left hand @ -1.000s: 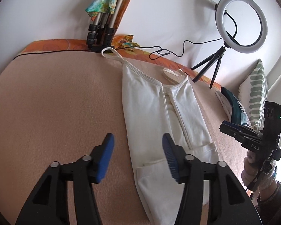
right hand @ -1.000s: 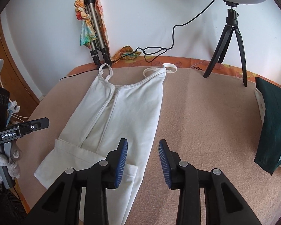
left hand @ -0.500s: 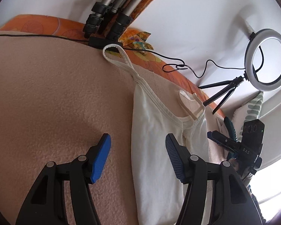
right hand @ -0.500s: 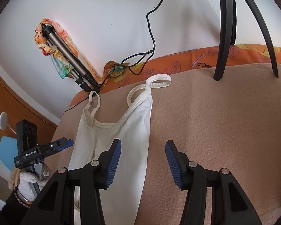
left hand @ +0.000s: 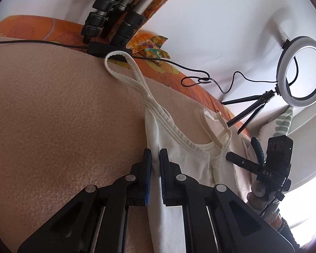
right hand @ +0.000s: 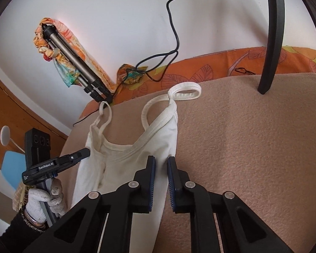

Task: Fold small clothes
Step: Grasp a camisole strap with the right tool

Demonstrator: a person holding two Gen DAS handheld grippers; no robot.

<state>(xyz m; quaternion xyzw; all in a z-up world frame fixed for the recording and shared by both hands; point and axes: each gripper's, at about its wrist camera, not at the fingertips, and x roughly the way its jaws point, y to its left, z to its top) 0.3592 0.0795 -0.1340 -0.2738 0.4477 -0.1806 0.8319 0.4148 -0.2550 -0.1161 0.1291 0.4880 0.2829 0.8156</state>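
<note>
**Both grippers clamped on camisole edges**

The white camisole (left hand: 179, 158) lies on the beige blanket (left hand: 52, 116). Left gripper (left hand: 155, 158) pinches its left top edge, jaws nearly closed. Right gripper (right hand: 161, 161) likewise grips the opposite edge below the strap.

Left tool (left hand: 155, 158) pinching white camisole (left hand: 179, 160) edge

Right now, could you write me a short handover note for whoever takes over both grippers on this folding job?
Left gripper: shut on the white camisole at its side edge, just below the strap.
Right gripper: shut on the camisole's opposite side edge, at about the same height.
Camisole lies flat on the beige blanket, its sides already folded lengthwise into a narrow strip, straps toward the wall.
Left to do: probably carry the top end down toward the hem, then release.
</note>
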